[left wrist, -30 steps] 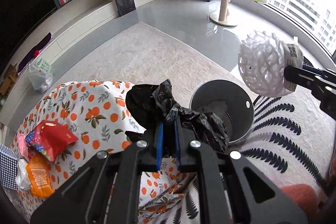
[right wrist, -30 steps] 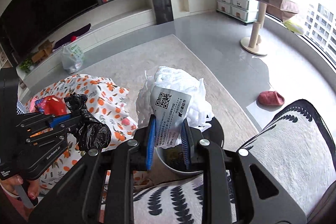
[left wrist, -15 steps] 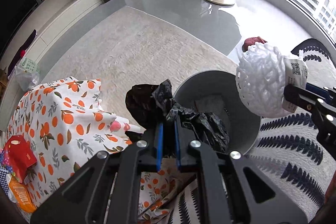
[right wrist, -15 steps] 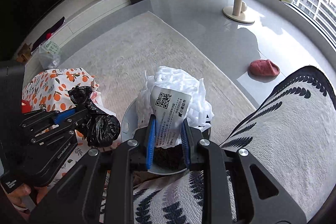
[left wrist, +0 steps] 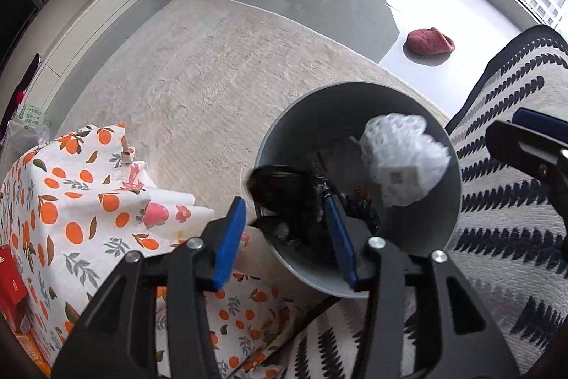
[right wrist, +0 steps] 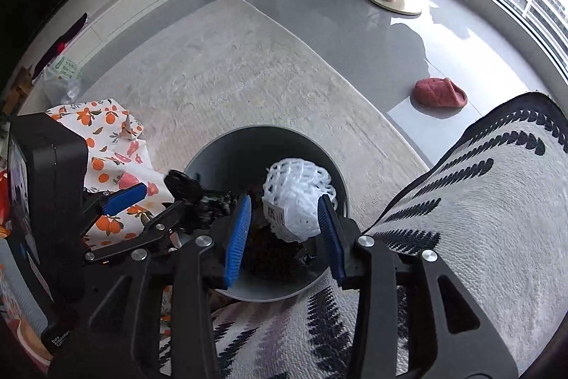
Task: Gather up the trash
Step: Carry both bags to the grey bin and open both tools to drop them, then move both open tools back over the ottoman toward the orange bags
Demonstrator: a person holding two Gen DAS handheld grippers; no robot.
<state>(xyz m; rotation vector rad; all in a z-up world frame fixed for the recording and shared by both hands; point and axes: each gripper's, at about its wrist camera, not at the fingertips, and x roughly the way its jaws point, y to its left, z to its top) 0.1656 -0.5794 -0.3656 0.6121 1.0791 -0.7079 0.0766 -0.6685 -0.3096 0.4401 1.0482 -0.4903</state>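
Trash, a crumpled black plastic bag (left wrist: 284, 198) and a white foam mesh ball (left wrist: 404, 155), sat inside the round grey bin (left wrist: 436, 229), since left gripper (left wrist: 284, 229) and right gripper (right wrist: 284, 229) hung above with jaws wide, releasing both.

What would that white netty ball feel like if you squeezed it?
The white foam net ball in the round grey bin probably squashes easily, since it is open mesh. It looks light for its size, and likely springs back rather than breaking.
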